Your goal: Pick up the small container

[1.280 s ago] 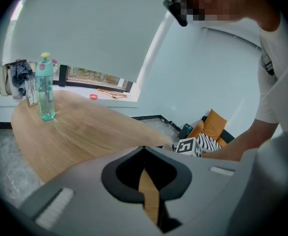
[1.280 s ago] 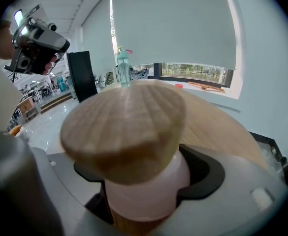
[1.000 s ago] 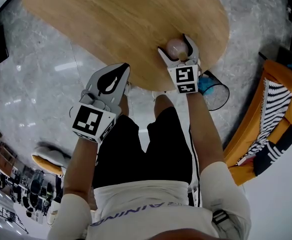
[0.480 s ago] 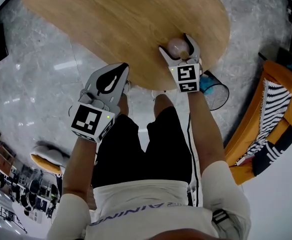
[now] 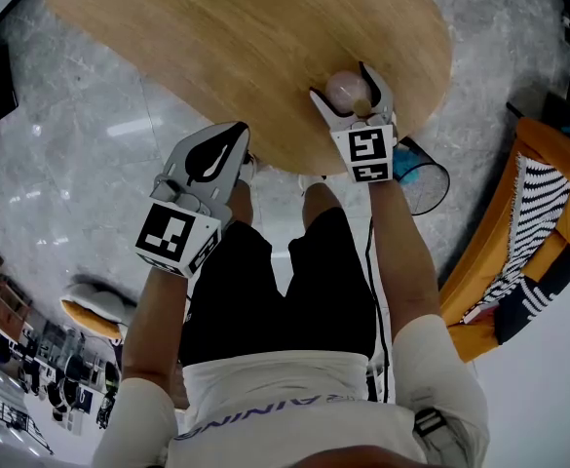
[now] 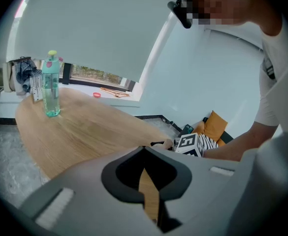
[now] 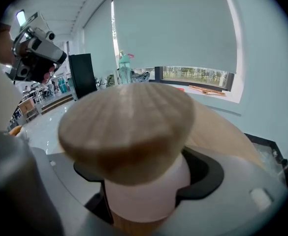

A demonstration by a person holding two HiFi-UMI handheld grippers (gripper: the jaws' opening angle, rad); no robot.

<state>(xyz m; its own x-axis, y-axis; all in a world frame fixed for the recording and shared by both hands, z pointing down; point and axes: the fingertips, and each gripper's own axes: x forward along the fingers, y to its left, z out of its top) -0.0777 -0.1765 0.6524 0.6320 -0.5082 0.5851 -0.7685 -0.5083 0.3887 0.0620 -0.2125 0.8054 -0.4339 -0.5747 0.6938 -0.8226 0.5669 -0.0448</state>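
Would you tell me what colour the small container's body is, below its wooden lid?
Pale pink container body, clearest in the right gripper view.

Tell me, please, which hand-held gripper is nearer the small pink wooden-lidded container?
Right. The right hand-held gripper has its jaws around the small pink wooden-lidded container; the left hand-held gripper is apart, to its left.

The wooden table [image 5: 216,57] lay open from 9 to 12 o'clock of the small container [image 5: 344,93], which filled the jaws of the right gripper [image 5: 339,81] at the near edge. A water bottle [image 6: 50,85] stood upright at the far end. On the floor at 4 o'clock, a mesh basket [image 5: 426,183] and an orange chair [image 5: 538,139] crowded that side.
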